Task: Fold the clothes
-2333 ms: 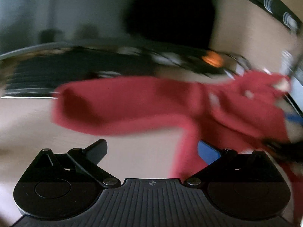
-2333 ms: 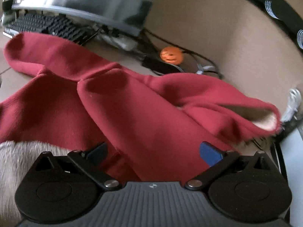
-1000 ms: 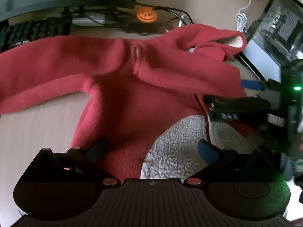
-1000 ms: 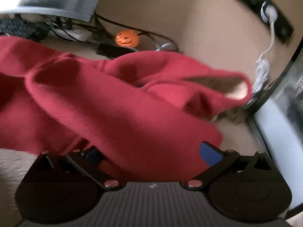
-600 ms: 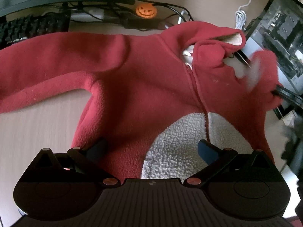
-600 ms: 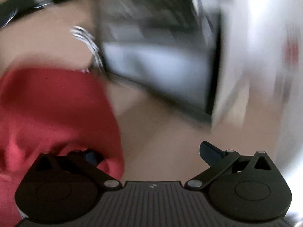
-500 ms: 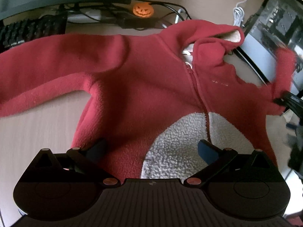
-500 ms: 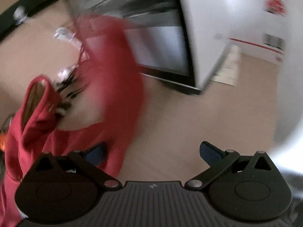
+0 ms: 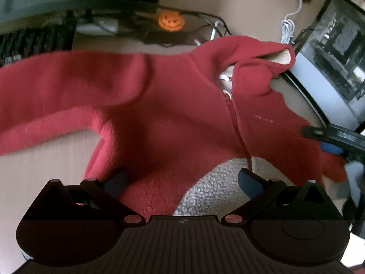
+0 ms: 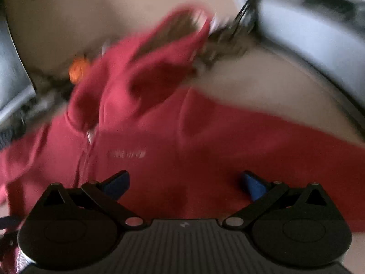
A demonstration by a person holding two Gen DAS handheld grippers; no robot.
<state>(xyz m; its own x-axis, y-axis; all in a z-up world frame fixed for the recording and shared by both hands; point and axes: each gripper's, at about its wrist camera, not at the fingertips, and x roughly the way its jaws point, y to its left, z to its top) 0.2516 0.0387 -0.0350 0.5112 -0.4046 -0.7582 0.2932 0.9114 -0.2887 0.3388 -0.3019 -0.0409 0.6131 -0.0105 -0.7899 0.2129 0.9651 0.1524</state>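
Note:
A red fleece hooded jacket (image 9: 178, 118) lies front up on the tan desk (image 9: 45, 157), zip closed. Its left sleeve (image 9: 57, 96) stretches out to the left, and the hood (image 9: 257, 54) points to the back right. A white sherpa panel (image 9: 212, 189) covers the lower front. My left gripper (image 9: 182, 180) hovers open over the lower hem, nothing between its fingers. The right gripper (image 9: 330, 141) shows at the right edge, over the other sleeve. In the blurred right wrist view the right gripper (image 10: 186, 183) is open above the jacket's chest (image 10: 159, 155), and the right sleeve (image 10: 285, 141) runs off to the right.
An orange pumpkin ornament (image 9: 171, 21) and tangled cables sit behind the jacket. A black keyboard (image 9: 34, 41) lies at the back left under a monitor. A second screen (image 9: 337, 68) stands close to the hood on the right, with a white cable (image 9: 289, 22) beside it.
The right gripper swung the folded-over right sleeve out to the right and let it go. The jacket now lies spread. My left gripper has barely moved in the last second.

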